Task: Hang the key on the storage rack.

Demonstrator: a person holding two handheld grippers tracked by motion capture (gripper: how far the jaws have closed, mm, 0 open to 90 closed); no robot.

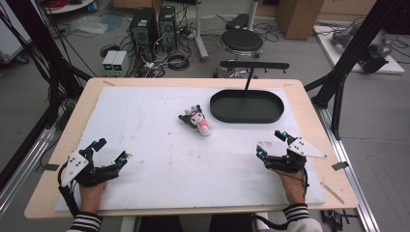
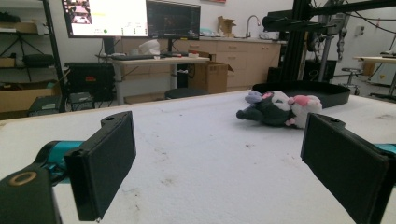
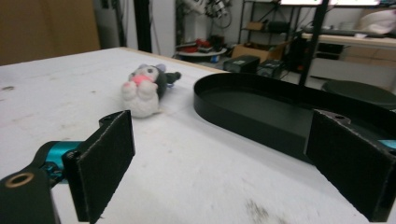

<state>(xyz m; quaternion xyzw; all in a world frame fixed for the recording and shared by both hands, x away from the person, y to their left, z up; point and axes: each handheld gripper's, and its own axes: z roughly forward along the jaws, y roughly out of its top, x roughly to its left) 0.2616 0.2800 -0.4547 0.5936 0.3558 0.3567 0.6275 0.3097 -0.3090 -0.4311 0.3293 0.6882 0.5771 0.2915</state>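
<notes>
Plush toy (image 1: 196, 120) lies on surface ahead, between both tongs, just beside black oval tray (image 1: 246, 107). Long axis slants toward right tongs (image 1: 270, 144), slightly nearer. Left tongs (image 1: 112, 151) and right tongs gape wide, empty.

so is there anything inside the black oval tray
The black oval tray looks empty: its dark floor shows bare in the high view and the right gripper view. The plush toy lies outside it on the white mat. Its near wall hides a strip of floor.
</notes>
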